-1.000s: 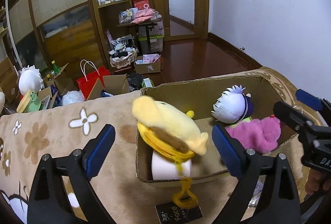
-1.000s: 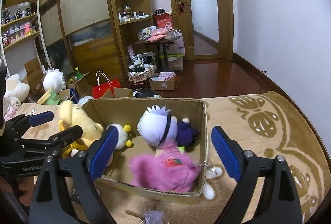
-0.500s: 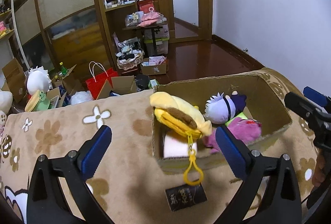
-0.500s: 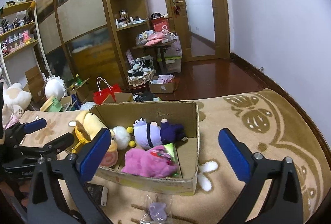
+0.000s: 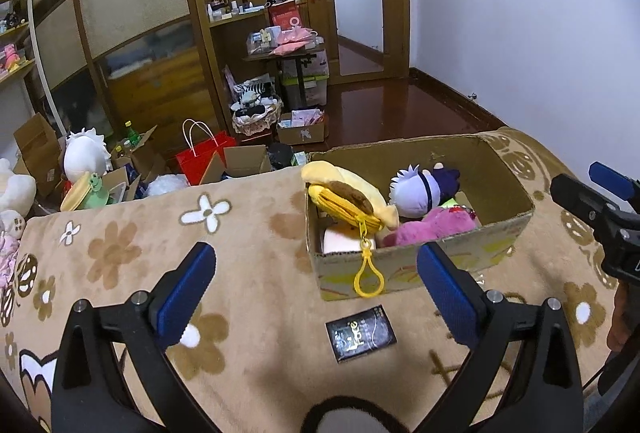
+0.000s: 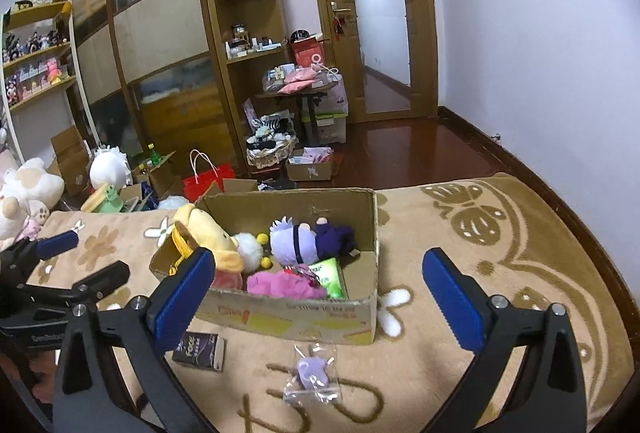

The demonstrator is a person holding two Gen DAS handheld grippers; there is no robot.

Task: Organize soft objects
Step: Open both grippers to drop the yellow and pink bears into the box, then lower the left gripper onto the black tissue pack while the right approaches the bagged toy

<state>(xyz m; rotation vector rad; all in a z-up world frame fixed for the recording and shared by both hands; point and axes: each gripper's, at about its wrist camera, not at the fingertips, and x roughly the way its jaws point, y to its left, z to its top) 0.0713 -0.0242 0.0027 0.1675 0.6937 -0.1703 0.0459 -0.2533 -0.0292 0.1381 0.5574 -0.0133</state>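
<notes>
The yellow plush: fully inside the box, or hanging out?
Partly out. The yellow plush lies draped over the box corner, and its yellow clip dangles down the outer wall.

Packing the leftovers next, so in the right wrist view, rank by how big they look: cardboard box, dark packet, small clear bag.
1. Cardboard box, clearly largest.
2. Dark packet and clear bag look about alike; too close to rank.
</notes>
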